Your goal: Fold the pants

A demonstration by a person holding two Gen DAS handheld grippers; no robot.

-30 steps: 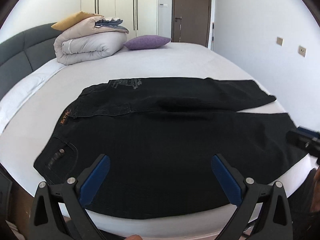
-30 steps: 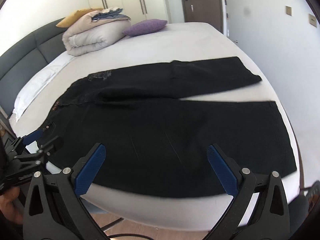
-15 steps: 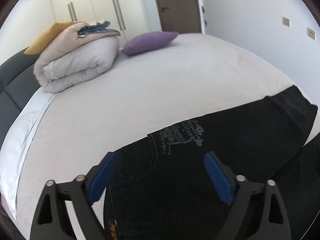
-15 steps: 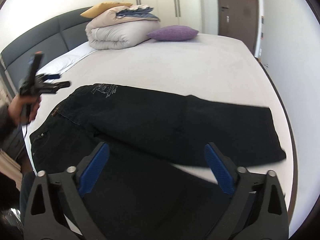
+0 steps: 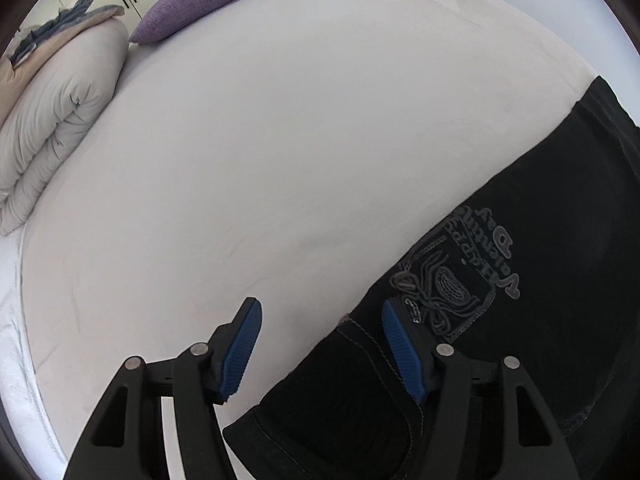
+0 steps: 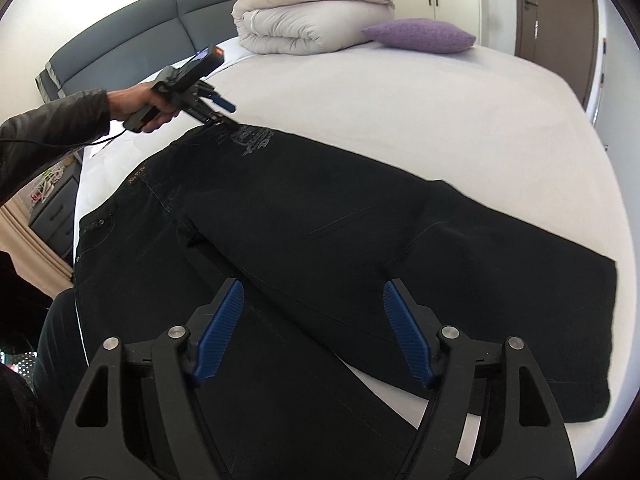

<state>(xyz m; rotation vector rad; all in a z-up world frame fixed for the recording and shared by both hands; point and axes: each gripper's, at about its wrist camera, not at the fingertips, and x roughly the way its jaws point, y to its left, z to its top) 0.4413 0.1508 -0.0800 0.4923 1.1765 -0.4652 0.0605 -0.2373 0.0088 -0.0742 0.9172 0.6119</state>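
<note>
Black pants [image 6: 360, 216] lie spread flat on the white bed [image 6: 420, 92], waist to the left and both legs running right. A grey printed emblem [image 5: 460, 272] marks the far waist corner. My left gripper [image 5: 320, 344] points steeply down at that corner. Its jaws are closing with the pants' far edge between them, and the pads do not press on it. In the right wrist view the left gripper [image 6: 221, 114] is held by a hand in a dark sleeve. My right gripper [image 6: 312, 332] hovers over the near edge of the far leg, its jaws closing with nothing gripped.
A rolled pale duvet [image 6: 296, 24] with folded clothes on top and a purple pillow [image 6: 420, 36] sit at the head of the bed, against a grey headboard [image 6: 132, 48]. Wardrobe doors and a brown door [image 6: 556, 4] stand behind. A bedside drawer unit [image 6: 56, 208] is at the left.
The left gripper swung across to the far waist corner and tipped downward, its jaws narrowing. The right gripper moved in over the far leg, its jaws narrowing too.
</note>
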